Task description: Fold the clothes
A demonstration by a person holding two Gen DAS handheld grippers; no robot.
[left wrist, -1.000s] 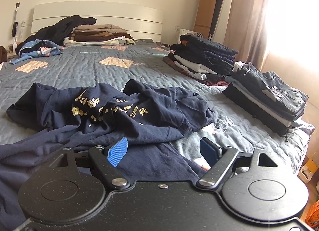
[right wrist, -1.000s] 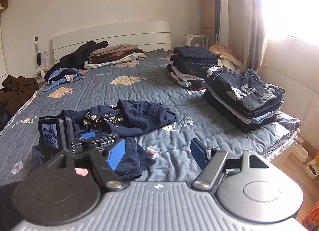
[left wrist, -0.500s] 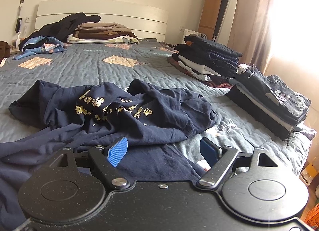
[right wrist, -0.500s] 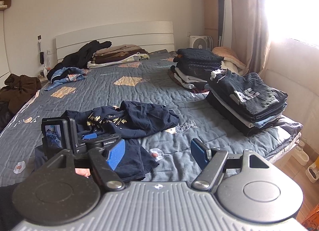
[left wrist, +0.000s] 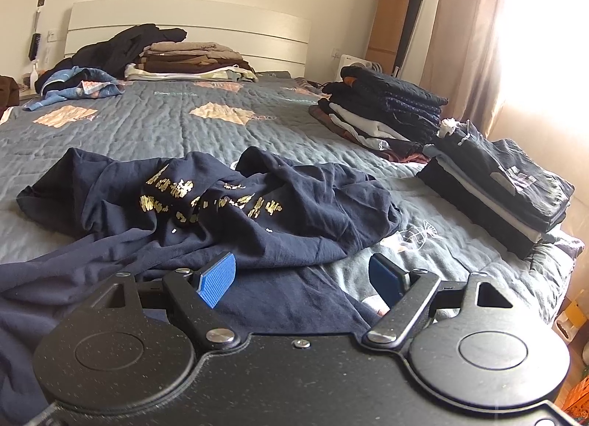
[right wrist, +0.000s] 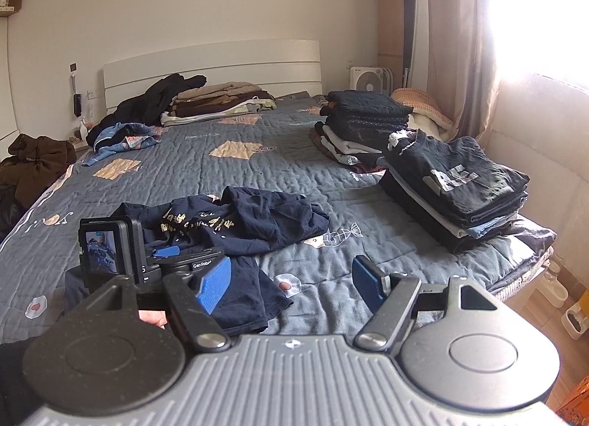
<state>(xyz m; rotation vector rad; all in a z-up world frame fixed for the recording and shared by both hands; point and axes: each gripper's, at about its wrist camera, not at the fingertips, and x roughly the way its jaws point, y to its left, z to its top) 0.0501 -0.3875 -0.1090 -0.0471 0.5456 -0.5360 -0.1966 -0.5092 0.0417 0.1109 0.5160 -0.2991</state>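
1. The navy T-shirt [left wrist: 228, 212] with gold print lies crumpled on the bed [left wrist: 154, 124], filling the middle of the left wrist view and spreading toward 7 o'clock under the tool.
2. The left claw [left wrist: 302, 279] stands wide, its blue pads [left wrist: 217, 279] apart and holding nothing; it hovers low, just above the shirt's near hem.
3. The right claw [right wrist: 291, 284] is also wide and empty, held higher and further back from the shirt [right wrist: 235, 222].
4. In the right wrist view the left claw [right wrist: 165, 253] with its camera sits at 9 o'clock, over the shirt's near edge.
5. A folded stack [right wrist: 452, 190] topped by a dark printed shirt rests at 2 o'clock near the bed's edge, with a second folded stack [right wrist: 364, 120] behind it.
6. At 11 o'clock by the headboard [right wrist: 213, 65] lie a brown folded pile [right wrist: 221, 98] and loose dark clothes [right wrist: 154, 102].
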